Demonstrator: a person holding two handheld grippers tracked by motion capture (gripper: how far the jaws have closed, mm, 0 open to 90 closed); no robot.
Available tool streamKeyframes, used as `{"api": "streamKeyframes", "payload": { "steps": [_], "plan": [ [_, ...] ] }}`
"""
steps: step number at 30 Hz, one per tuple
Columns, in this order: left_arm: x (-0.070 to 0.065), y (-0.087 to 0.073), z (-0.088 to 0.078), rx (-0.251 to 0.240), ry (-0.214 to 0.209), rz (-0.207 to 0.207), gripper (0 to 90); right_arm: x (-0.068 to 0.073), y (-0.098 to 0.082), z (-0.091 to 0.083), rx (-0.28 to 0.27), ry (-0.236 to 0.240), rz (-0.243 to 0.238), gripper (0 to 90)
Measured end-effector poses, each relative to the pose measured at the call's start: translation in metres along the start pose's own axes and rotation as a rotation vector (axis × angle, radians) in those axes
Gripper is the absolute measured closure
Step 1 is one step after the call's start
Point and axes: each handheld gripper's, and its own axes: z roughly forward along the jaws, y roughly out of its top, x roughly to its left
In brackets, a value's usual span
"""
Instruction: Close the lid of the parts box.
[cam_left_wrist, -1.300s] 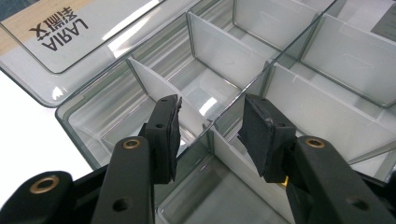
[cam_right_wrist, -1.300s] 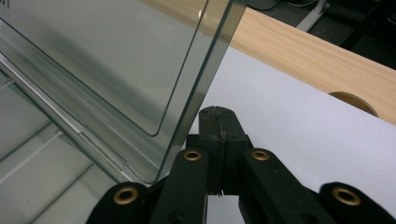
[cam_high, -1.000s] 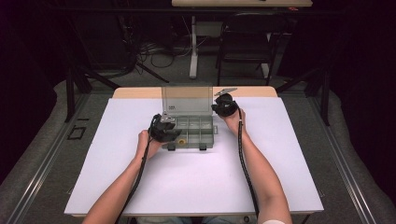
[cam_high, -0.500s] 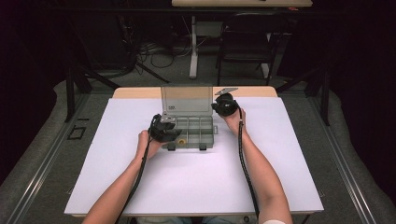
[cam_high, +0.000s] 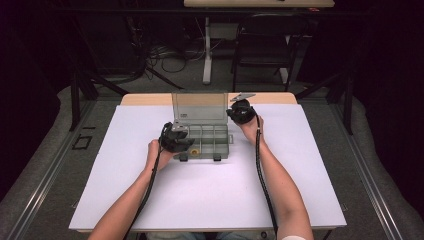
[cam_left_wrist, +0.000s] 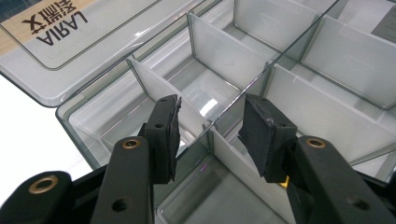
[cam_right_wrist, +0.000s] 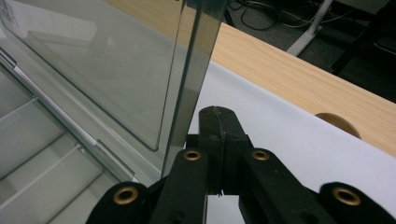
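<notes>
Here's the clear organizer box (cam_high: 202, 140) sitting at twelve o'clock from the person, toward the far middle of the white tabletop (cam_high: 210, 195), lid (cam_high: 199, 106) standing upright at its far edge. The box's long axis runs nine to three across the tabletop.

Left gripper (cam_high: 176, 140) is parked over the box's near nine-o'clock corner, and in the left gripper view its jaws stand parted, released, straddling a translucent divider (cam_left_wrist: 219, 122) with a compartment wall running up between the pads (cam_left_wrist: 164, 133). Neither pad presses on the plastic as far as I can see. So the thing it's working on lies directly beneath and between the jaws, no reach needed.

Right gripper (cam_high: 241, 111) sits at the box's far three-o'clock corner, just beside the raised lid. In the right gripper view it is clenched tight, pad on pad, nothing between. The lid's edge (cam_right_wrist: 189, 79) rises just to the eleven o'clock of the closed tips (cam_right_wrist: 218, 122), close beside them; whether it touches I can't tell. It looks placed to steady or push that lid.

Compartments now: those visible in the left gripper view look bare. One small yellowish item (cam_high: 195, 150) shows in a near-row cell in the high view, just at three o'clock of the left gripper, which is the nearer one to it; a yellow glint peeks behind that gripper's jaw too.
</notes>
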Motion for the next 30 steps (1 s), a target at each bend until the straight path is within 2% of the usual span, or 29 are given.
{"api": "streamKeyframes", "payload": {
  "steps": [13, 22, 30],
  "plan": [
    [0.0, 0.0, 0.0, -0.001, 0.002, -0.002, 56.6, 0.003, 0.005, -0.005, -0.03, 0.0, -0.023, 90.0],
    [-0.001, 0.0, 0.0, -0.003, 0.006, -0.008, 55.5, 0.002, 0.005, -0.007, -0.035, -0.002, -0.011, 90.0],
    [0.0, -0.001, 0.0, -0.01, -0.001, -0.023, 54.2, 0.003, 0.008, -0.011, -0.049, 0.0, -0.019, 90.0]
  ]
}}
